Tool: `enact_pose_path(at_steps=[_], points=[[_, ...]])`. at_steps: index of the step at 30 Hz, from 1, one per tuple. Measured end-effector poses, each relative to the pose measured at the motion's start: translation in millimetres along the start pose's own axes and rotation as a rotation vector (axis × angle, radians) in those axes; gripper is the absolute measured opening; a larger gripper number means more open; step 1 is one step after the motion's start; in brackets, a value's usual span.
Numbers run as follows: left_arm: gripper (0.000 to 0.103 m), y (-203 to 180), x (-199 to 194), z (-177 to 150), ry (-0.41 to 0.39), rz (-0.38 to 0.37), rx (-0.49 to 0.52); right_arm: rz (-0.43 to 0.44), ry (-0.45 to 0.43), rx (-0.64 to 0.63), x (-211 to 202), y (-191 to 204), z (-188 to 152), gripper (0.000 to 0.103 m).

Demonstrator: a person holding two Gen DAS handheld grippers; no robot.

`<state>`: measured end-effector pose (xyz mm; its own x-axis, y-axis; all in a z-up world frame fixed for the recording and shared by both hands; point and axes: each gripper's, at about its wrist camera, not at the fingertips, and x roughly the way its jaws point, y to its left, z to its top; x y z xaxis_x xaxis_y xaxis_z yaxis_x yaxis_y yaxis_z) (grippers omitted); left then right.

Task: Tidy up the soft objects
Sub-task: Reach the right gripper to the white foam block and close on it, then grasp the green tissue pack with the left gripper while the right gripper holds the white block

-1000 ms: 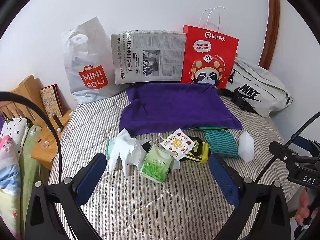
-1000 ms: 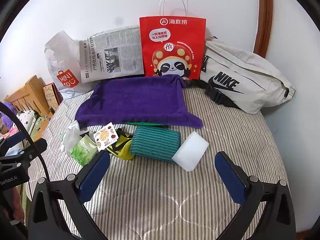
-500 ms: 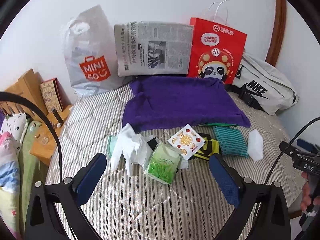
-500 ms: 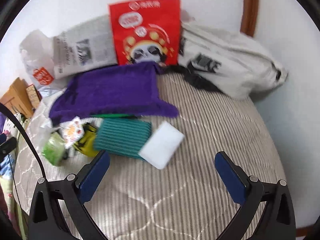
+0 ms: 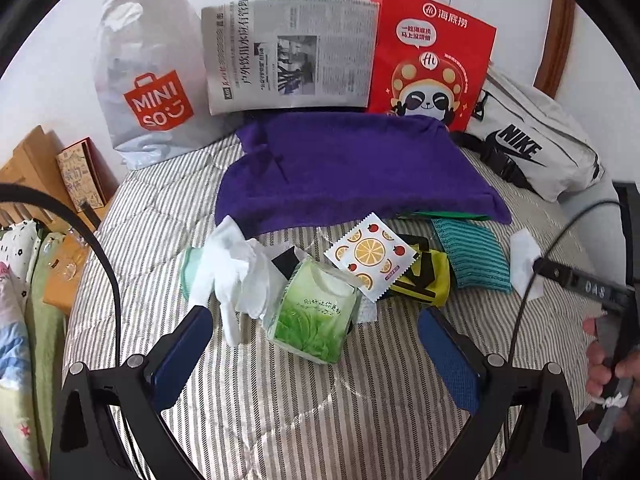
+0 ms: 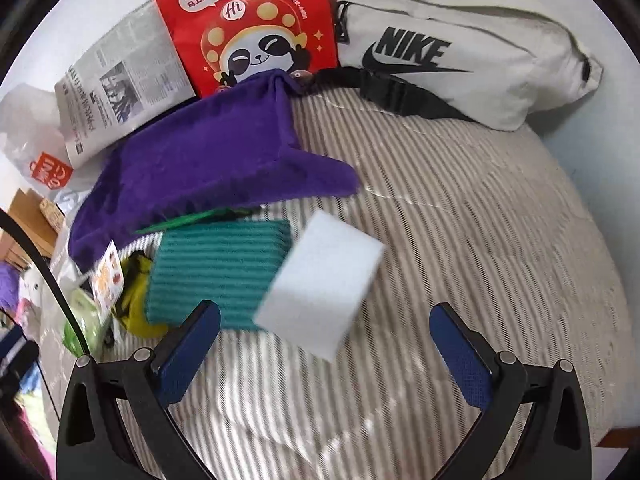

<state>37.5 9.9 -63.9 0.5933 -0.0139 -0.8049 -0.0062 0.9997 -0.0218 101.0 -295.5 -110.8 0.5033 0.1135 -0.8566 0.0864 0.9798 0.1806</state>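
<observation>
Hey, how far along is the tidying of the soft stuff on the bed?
Nothing looks sorted. The white sponge, teal cloth, green tissue pack, white gloves and purple towel all lie loose on the striped bed. Both the left gripper and right gripper are open and empty; the right one points at the sponge. Everything is left.

Left claw (image 5: 314, 356) wide open, low, near. Right claw (image 6: 325, 350) wide open too (hand (image 5: 610, 356) gripping its handle, far right).
</observation>
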Motion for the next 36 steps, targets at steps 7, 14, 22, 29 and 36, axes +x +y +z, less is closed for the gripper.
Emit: enact_pose_path(at_steps=[7,14,22,29,36], points=[[0.103,11.7,14.6,-1.2,0.02,0.016,0.007,-0.009,0.087,0.102,38.9,-6.2,6.1,0.091],[0.103,43.8,22.5,-4.0,0.011,-0.022,-0.057,0.027,0.065,0.089,41.2,-6.5,5.2,0.059],[0.103,53.3,32.8,-7.9,0.01,-0.035,-0.052,-0.073,-0.013,-0.046,23.7,4.7,0.0,0.058],[0.103,18.6,28.4,-15.2,-0.029,-0.087,0.1,-0.062,-0.026,-0.066,14.1,7.6,-1.8,0.058],[0.103,-11.7,44.8,-12.1,-0.03,-0.023,0.245,-0.059,-0.005,-0.052,22.2,5.3,-4.3,0.059]])
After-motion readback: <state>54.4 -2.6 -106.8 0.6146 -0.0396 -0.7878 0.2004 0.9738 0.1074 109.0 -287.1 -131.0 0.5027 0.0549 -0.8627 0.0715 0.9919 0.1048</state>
